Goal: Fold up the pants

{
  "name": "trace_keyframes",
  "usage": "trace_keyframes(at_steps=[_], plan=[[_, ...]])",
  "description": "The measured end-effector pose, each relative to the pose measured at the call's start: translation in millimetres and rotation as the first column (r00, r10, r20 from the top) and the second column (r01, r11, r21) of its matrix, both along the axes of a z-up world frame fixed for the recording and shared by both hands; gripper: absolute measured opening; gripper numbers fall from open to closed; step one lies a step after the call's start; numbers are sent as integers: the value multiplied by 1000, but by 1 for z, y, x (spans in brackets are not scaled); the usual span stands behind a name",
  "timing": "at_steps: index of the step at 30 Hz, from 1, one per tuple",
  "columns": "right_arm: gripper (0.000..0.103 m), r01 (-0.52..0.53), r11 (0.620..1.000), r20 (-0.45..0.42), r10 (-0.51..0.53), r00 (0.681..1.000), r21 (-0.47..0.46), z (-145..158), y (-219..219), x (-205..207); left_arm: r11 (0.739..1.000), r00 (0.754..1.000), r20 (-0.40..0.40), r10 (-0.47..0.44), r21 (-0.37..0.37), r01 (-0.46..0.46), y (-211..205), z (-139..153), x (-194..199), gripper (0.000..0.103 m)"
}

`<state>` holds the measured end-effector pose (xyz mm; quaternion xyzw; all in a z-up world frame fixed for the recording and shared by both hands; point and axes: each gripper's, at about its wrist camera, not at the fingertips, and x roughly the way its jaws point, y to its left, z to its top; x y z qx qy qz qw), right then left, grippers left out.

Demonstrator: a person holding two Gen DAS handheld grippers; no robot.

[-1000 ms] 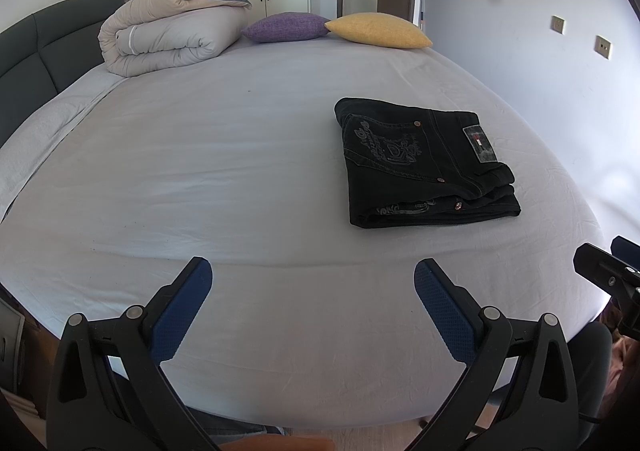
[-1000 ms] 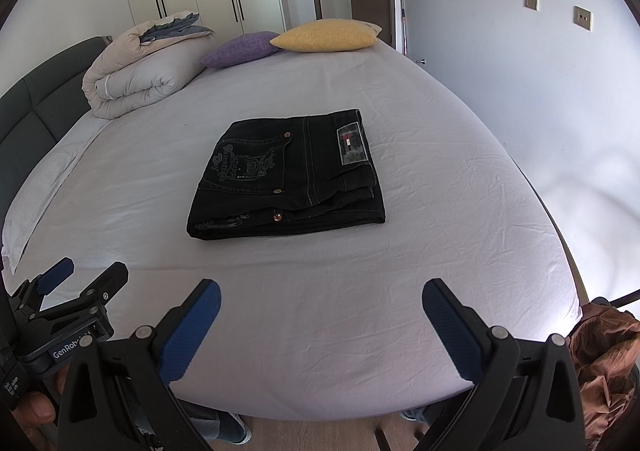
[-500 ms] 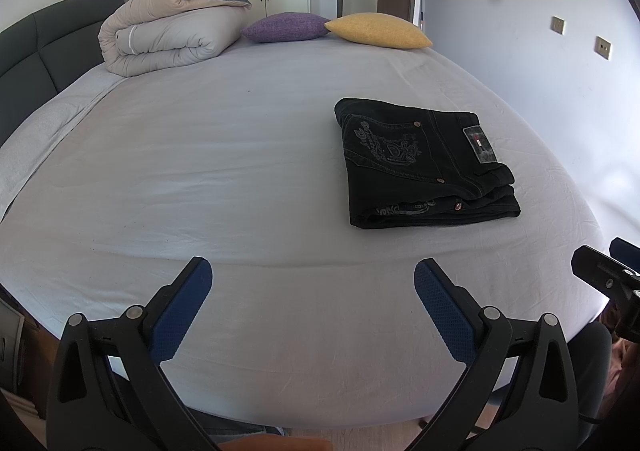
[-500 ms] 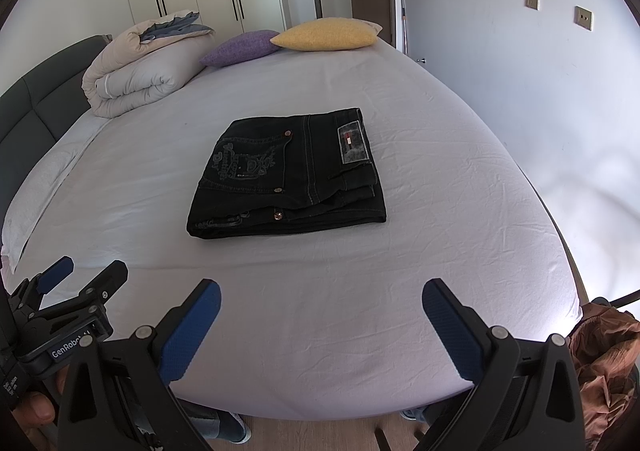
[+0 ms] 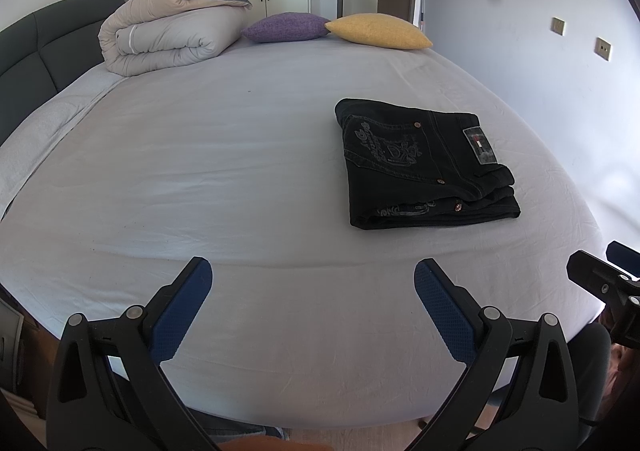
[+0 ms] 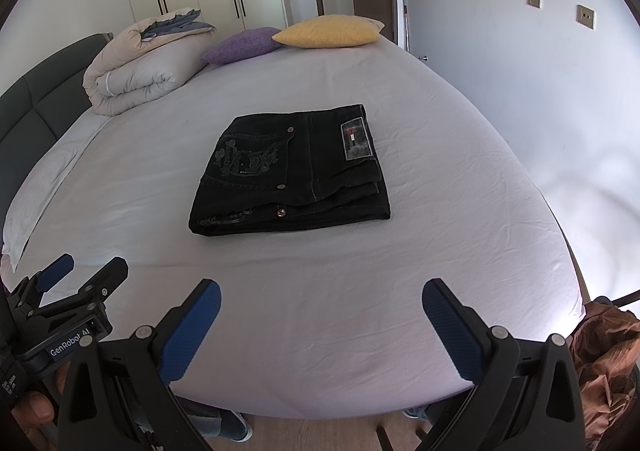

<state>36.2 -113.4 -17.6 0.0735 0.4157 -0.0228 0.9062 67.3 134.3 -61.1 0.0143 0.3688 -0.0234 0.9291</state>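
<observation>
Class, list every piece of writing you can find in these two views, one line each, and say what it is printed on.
"GenRobot AI" – white print on the body of the left claw.
Pants: pocket embroidery has letters, too stylised to read.
Waistband patch: small red-and-white mark, too blurred to read.
Vertical white print at the right view's left edge: too small to read.

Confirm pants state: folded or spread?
Folded. The black pants lie as a compact rectangle on the bed sheet, stacked layers visible along the near edge; neither tool touches them.
</observation>
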Motion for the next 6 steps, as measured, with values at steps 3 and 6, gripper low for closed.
trace_keyframes(at_steps=[3,6], plan=[[103,-1,1000,-1,1,1000,1,0,-1,0,1000,1000,-2,1,-3,-1,0,-1,0,103],[103,-1,1000,-1,1,1000,2,0,-1,0,1000,1000,6,5,-3,-5,-2,-2,-2,103]])
